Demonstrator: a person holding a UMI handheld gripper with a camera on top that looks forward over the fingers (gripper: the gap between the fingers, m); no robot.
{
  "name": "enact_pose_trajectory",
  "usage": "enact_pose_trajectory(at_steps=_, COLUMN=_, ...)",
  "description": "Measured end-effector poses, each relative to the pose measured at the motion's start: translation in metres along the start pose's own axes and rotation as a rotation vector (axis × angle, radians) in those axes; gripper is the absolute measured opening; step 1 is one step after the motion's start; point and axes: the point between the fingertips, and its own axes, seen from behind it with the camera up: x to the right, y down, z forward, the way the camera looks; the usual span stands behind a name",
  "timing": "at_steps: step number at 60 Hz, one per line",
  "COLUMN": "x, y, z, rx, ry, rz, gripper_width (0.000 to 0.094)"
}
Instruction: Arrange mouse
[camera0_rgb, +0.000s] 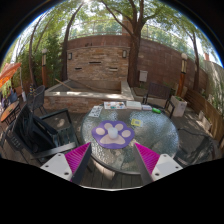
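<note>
Purple paw-print mat (114, 133) on glass table (150, 125), no mouse discernible, jaws open.

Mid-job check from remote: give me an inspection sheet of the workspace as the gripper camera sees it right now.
Surface: round glass table, outdoors on a patio.
Job's things: purple paw-print mouse pad lies on the table ahead of the fingers; no mouse can be made out.
Clutter: small white items at the table's far edge, too small to identify.
Gripper: gripper open, nothing between the fingers, hovering short of the pad.
Cables: nothing seen.
Surroundings: dark patio chairs beside the table, brick wall behind, trees overhead.
</note>
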Motion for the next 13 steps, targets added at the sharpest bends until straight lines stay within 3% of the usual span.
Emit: enact_pose_trajectory(at_steps=13, x=0.002, y=0.012, z=-0.023, rx=-0.011, ry=0.008, rz=0.014, gripper_width=0.0846)
